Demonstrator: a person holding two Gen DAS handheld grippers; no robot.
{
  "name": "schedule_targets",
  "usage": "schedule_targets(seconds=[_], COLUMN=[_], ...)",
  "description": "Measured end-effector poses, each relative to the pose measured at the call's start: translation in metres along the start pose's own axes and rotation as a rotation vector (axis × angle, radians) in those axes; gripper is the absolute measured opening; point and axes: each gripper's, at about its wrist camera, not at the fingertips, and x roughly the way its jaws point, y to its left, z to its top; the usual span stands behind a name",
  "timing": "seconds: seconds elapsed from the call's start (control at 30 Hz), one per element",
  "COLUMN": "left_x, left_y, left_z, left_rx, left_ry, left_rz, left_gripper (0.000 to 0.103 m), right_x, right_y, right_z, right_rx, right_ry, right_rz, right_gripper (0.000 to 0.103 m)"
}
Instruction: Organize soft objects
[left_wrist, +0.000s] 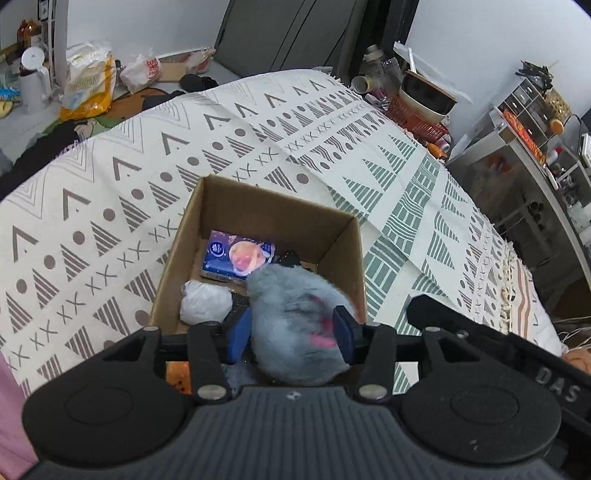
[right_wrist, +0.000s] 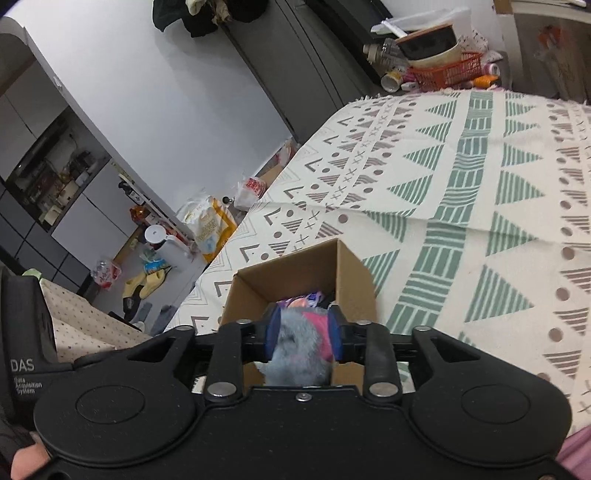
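Between the blue pads of both grippers sits one grey plush toy (left_wrist: 295, 328) with a pink patch: the left gripper (left_wrist: 291, 332) pinches it from either side, and the right gripper (right_wrist: 303, 336) is clamped on it too, fingers narrowed to the toy's width. Just ahead of and below the fingertips stands an open cardboard box (left_wrist: 347, 236) on the patterned cloth (left_wrist: 110, 206), and the toy hangs over the near edge of its opening, not yet released. Already lying in the box, beyond the fingers: a blue printed packet (left_wrist: 238, 254), a white crumpled bundle (left_wrist: 205, 301) to the left of the toy, and something dark that I cannot identify. Judgement: task well under way; this item needs lowering and letting go. Whether more soft items wait outside cannot be told, though something orange (left_wrist: 179, 376) shows under the left fingers.
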Motion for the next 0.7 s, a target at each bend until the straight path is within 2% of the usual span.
schedule_targets(seconds=[0.13,0.2,0.3,0.47,0.6,0.67,0.7], left_x=[-0.009,-0.013,-0.015,-0.022,-0.035,-0.045,-0.051], left_y=[-0.006,-0.009,-0.017,-0.03,-0.039,-0.043,-0.046], left_z=[0.001,0.0,-0.003,-0.01,-0.017,-0.019,-0.021], left_rx=[0.007,0.015,0.045,0.102,0.092,0.082,0.084], left_ry=[-0.021,-0.036,-0.03,-0.02,-0.041,-0.062,-0.072], left_rz=[0.02,0.03,0.061,0.096,0.117,0.138,0.143], left_gripper=[0.061,0.065,0.066,0.068,0.073,0.076,0.078], right_x=[-0.014,-0.023,-0.034,-0.051,-0.067,-0.075,-0.08], right_y=[-0.011,-0.018,-0.025,-0.036,-0.041,-0.046,-0.048], right_z=[0.001,0.001,0.0,0.002,0.002,0.004,0.004], right_rx=[0.02,0.031,0.045,0.062,0.05,0.047,0.047], right_ry=[-0.005,-0.009,-0.012,-0.013,-0.022,-0.026,-0.026], right_rz=[-0.008,-0.015,-0.027,-0.031,-0.04,-0.042,-0.041], right_gripper=[0.034,0.039,0.049,0.055,0.067,0.069,0.074])
